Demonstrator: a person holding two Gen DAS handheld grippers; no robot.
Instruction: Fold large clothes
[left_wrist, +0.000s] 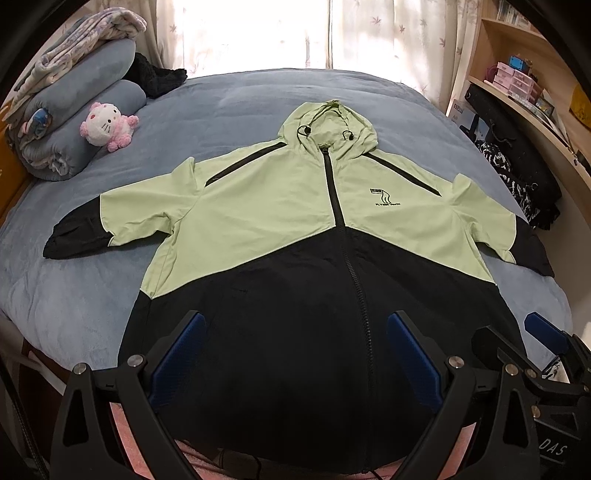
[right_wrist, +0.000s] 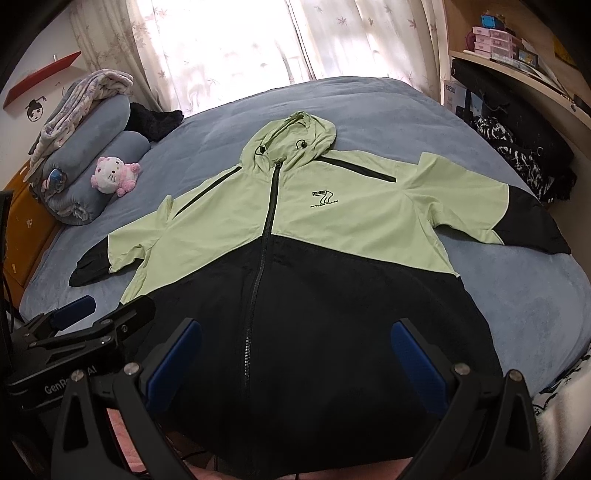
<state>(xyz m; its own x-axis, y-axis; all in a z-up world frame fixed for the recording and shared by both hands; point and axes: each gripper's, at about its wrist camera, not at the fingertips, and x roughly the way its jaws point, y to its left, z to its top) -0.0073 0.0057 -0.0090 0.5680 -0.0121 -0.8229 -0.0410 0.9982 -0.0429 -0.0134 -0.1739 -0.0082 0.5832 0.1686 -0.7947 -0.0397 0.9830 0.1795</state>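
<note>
Green-and-black hooded jacket (left_wrist: 295, 236) spread flat, front up, zipped, on the blue bed (left_wrist: 236, 96). Hood (left_wrist: 328, 125) toward the curtains, black hem hanging at the near edge of the mattress. Both sleeves out to the sides, black cuffs near the bed's edges.

Left gripper (left_wrist: 295, 354) above the black lower part, jaws wide apart, nothing between them. Right gripper (right_wrist: 295, 358) alongside, also over the hem zone, jaws likewise apart and empty. Each visible in the other's camera, close together. No fold begun, by the look of it.

Risks from here, as judgement only:

- Thin, slippery-looking shell fabric: a pinch taken too shallow likely to slide out mid-lift, dropping the layer askew.
- A pinch taken too deep likely to catch the bedcover with the jacket, or only the top layer, leaving front and back to separate and bunch.
- Hem draped over the bed edge: a pull toward the near side liable to drag the whole garment off.
- Grippers so near each other: possible collision when reaching for a sleeve or side seam.
- Uneven lifting of the two sides likely to skew the fold line off the zip (left_wrist: 338, 206).
- Pink plush toy (left_wrist: 107, 125) and rolled bedding (left_wrist: 74, 110) at the left: well apart from the sleeve, little hazard unless the sleeve gets swung wide.
</note>
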